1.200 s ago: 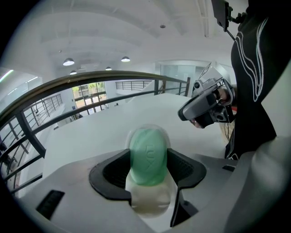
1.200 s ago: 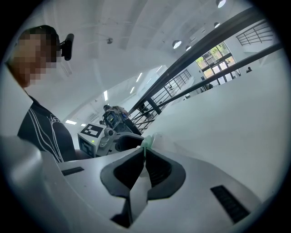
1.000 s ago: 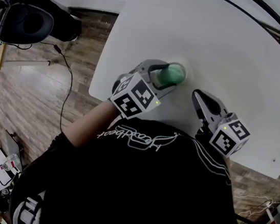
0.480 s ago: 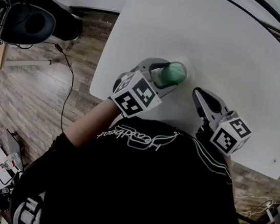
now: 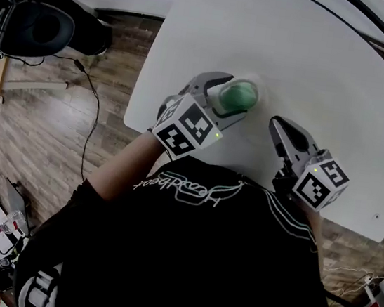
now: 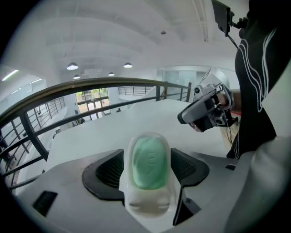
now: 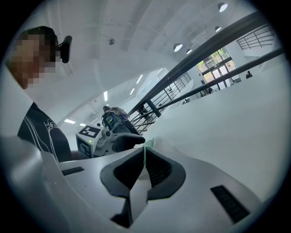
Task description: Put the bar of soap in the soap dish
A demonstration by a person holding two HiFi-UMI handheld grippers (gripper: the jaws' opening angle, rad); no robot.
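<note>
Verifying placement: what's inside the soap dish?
The green bar of soap lies in the white soap dish, between the opening jaws of the left gripper. The dish floor beneath the bar is covered.

The soap [image 6: 149, 164] is mint green and lies in a milky, translucent white dish [image 6: 148, 207]. The table [image 5: 317, 67] is plain white, and the floor [image 5: 43, 150] is brown wood planking. The left cube [image 5: 190, 129] and the right cube [image 5: 321, 183] carry black squares on white. The shirt [image 5: 190, 269] is black with thin white lines. The railing [image 6: 68, 88] is dark brown.
</note>
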